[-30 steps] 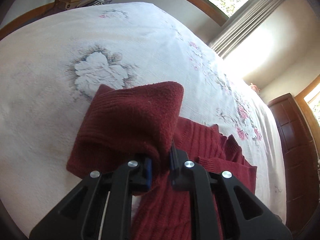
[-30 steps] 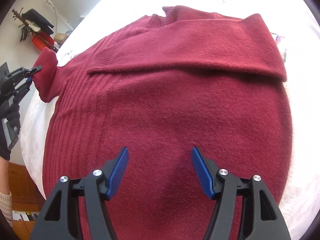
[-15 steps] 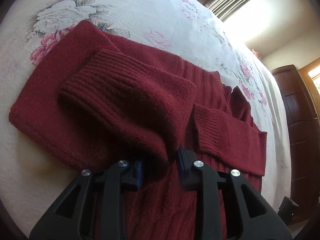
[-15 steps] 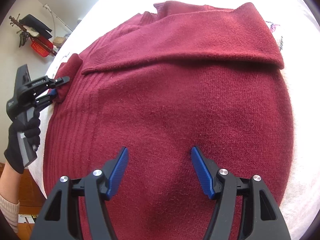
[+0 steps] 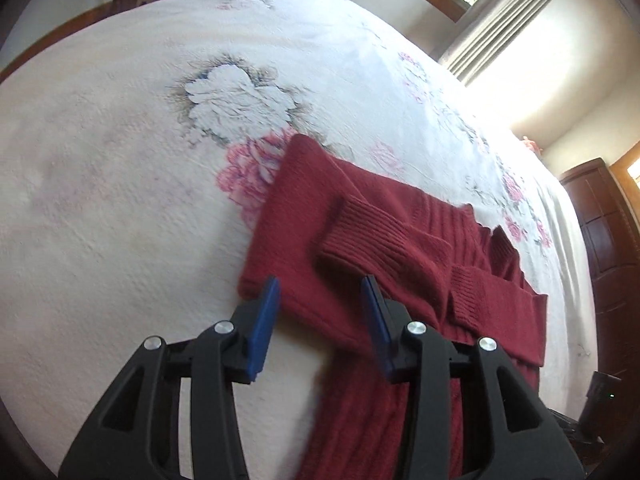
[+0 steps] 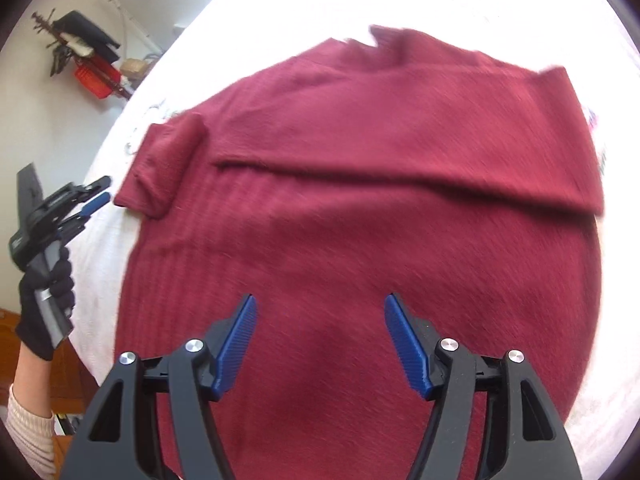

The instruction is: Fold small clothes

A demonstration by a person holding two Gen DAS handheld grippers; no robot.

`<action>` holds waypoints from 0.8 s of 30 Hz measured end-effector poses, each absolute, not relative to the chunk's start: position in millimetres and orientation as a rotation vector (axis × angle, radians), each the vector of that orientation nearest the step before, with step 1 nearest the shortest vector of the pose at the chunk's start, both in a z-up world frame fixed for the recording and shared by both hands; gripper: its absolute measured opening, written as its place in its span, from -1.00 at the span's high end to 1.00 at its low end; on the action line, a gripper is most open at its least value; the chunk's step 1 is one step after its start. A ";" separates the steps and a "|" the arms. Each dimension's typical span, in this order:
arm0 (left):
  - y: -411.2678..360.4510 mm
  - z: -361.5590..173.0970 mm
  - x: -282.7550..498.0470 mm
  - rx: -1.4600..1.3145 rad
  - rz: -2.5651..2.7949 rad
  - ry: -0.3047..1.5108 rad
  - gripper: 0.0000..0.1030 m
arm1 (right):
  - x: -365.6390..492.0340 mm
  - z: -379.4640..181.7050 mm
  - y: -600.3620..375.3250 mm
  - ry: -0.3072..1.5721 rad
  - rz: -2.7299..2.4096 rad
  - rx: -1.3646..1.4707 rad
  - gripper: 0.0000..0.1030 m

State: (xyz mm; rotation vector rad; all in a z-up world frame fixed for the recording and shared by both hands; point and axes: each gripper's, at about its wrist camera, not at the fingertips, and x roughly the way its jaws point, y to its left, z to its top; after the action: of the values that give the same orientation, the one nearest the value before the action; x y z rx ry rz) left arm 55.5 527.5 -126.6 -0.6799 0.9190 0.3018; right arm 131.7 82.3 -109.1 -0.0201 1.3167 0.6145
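A dark red knitted sweater lies flat on the white floral bedspread. One sleeve is folded back over the body, its ribbed cuff on top; the same sleeve shows at the sweater's left side in the right wrist view. My left gripper is open just short of that folded sleeve, nothing between its blue pads. My right gripper is open above the sweater's lower body. The other sleeve lies folded across the chest.
A gloved hand holds the left gripper beside the bed's left edge. A dark wooden cabinet stands at the right, curtains and a bright window behind the bed. Clutter and a red crate sit in the far corner.
My left gripper has let go of the sleeve, opened and backed off; the sleeve now rests folded on the sweater. The right gripper stayed open and drew back slightly.
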 end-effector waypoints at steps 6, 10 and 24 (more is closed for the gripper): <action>537.0 -169.7 86.9 -0.552 0.389 1.088 0.20 | 146.6 -89.9 146.7 1.314 0.694 -0.061 -0.31; 538.3 -172.6 84.5 -0.520 0.367 1.069 0.15 | 162.1 -92.7 190.1 1.358 0.735 -0.023 -0.31; 556.2 -150.3 32.6 -0.608 0.360 0.980 0.06 | 197.8 -136.3 297.0 1.497 0.757 0.062 -0.18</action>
State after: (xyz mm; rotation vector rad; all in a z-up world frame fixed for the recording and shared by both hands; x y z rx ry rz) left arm 32.6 556.2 -150.3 -0.6079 0.9797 0.3600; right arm 197.8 297.0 -136.3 0.0618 1.4974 0.7567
